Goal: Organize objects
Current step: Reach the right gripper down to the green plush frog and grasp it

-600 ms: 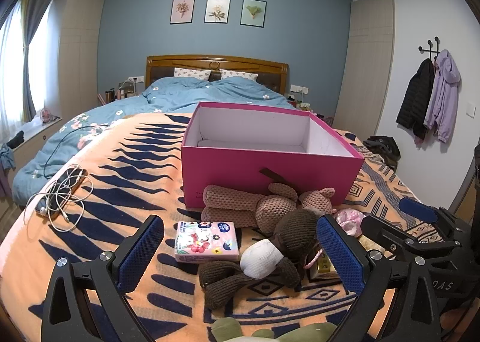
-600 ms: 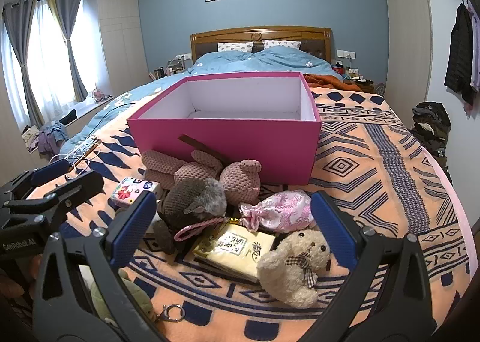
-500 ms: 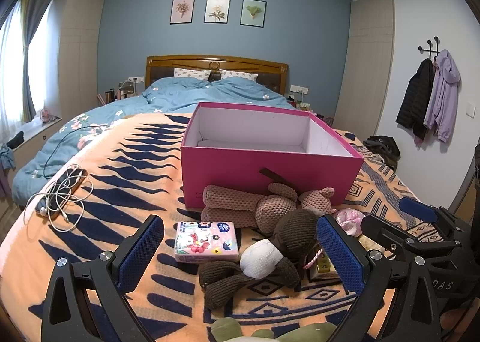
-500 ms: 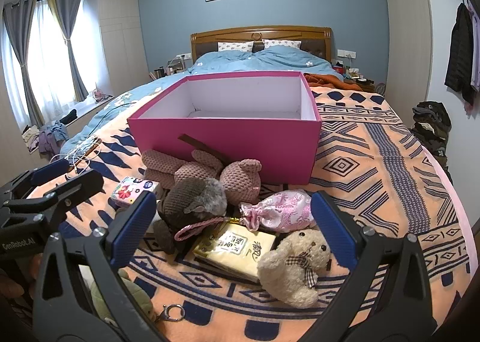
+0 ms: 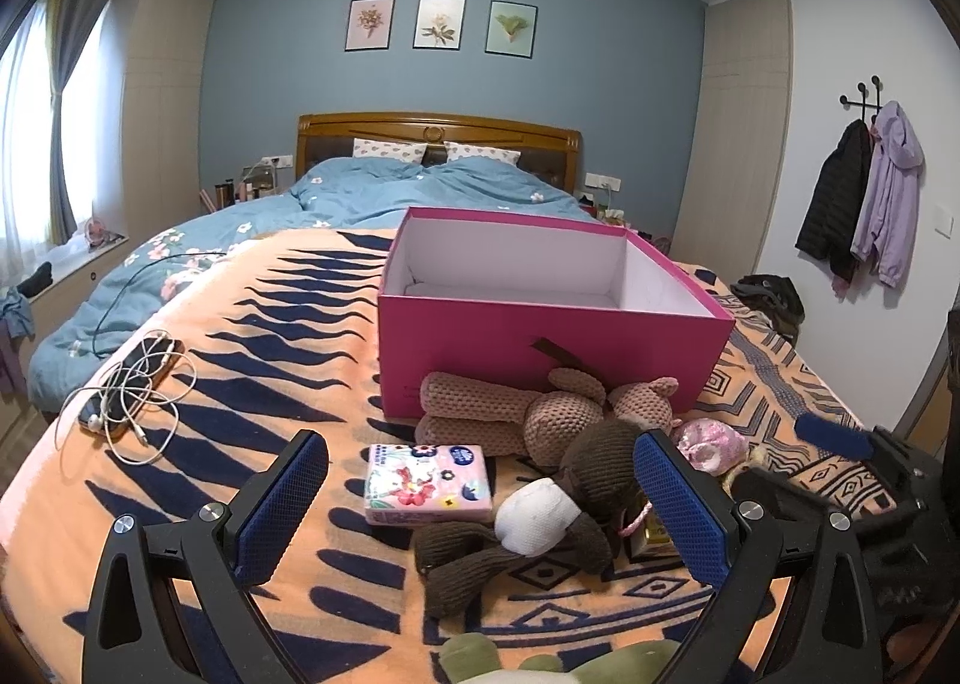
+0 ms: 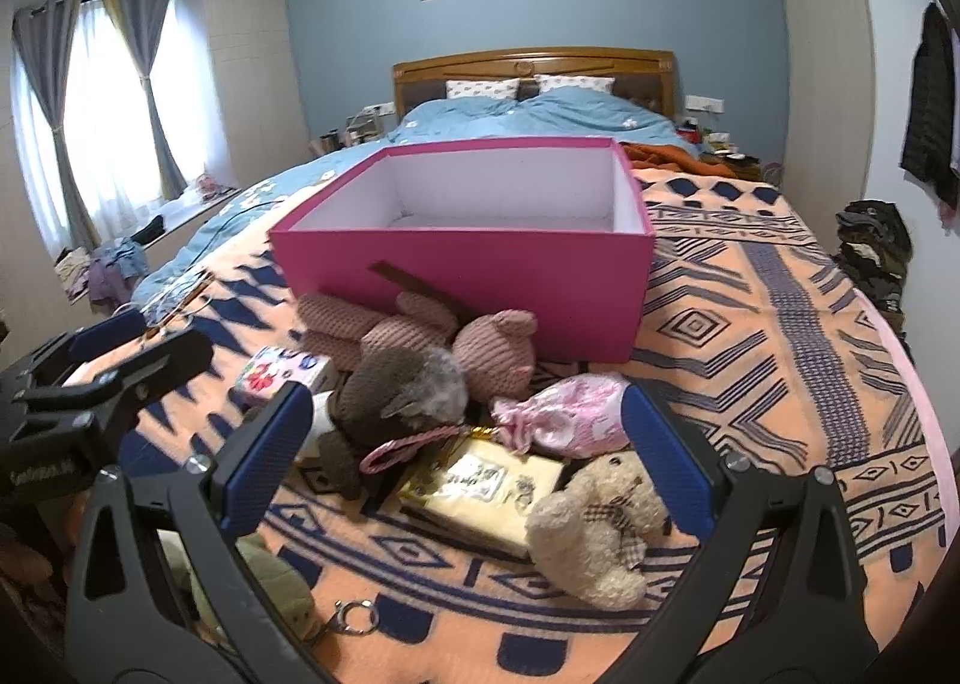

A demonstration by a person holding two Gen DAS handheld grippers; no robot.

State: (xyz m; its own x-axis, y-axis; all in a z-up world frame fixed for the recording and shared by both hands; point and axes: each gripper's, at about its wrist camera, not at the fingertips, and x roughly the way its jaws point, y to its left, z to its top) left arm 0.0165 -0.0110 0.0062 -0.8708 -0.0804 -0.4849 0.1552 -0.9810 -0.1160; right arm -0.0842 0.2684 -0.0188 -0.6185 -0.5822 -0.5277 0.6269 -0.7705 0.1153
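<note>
An open pink box [image 5: 558,345] [image 6: 480,270] stands on the patterned blanket, white inside with nothing in it. In front of it lie a pink knitted plush [image 5: 540,408] [image 6: 420,336], a dark brown plush [image 5: 540,516] [image 6: 402,396], a floral tissue pack [image 5: 427,483] [image 6: 282,372], a pink satin pouch [image 6: 564,414], a gold packet [image 6: 486,483] and a cream teddy bear [image 6: 600,522]. My left gripper [image 5: 480,498] hovers open over the tissue pack and brown plush. My right gripper [image 6: 468,444] hovers open over the gold packet and pouch. Neither holds anything.
A phone wrapped in white earphone cable [image 5: 129,390] lies at the blanket's left. A green plush [image 5: 558,663] [image 6: 270,582] and a metal key ring [image 6: 354,618] lie at the near edge. Blue duvet [image 5: 384,192] and headboard are behind the box. Clothes are piled on the floor at the right [image 6: 876,246].
</note>
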